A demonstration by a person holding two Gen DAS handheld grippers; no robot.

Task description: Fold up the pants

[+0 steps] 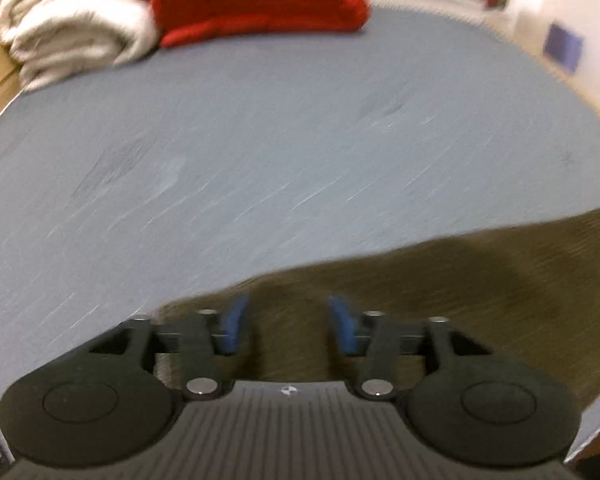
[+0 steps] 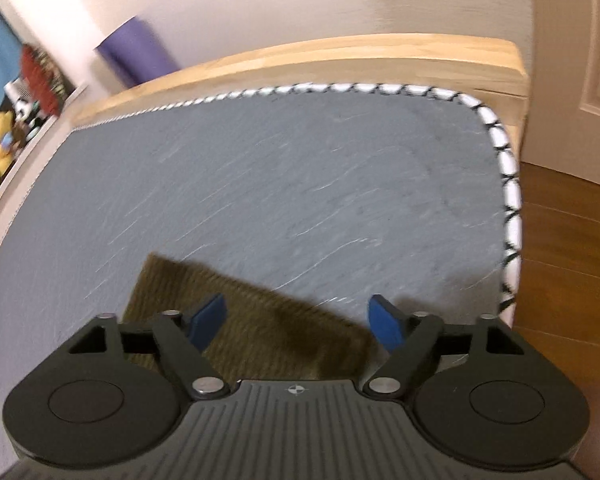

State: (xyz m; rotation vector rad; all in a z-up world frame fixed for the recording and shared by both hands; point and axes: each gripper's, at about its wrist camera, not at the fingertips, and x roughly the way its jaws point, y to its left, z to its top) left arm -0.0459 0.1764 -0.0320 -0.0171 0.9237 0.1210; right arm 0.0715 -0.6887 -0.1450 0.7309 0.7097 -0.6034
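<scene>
Pants (image 1: 440, 300) lie flat on the grey mat (image 1: 260, 140), running from 6 out to 3 o'clock in the left view, low centre at 6 in the right. Risk: both tongs are empty, so a shallow pinch prob lifts only the top layer and the fold goes crooked. Left gripper (image 1: 288, 320) gapes half-wide over the cloth, tilted steeply down. Right gripper (image 2: 300, 320) is wide, pitched down, its right pad past the pants' edge at 5 o'clock.
</scene>
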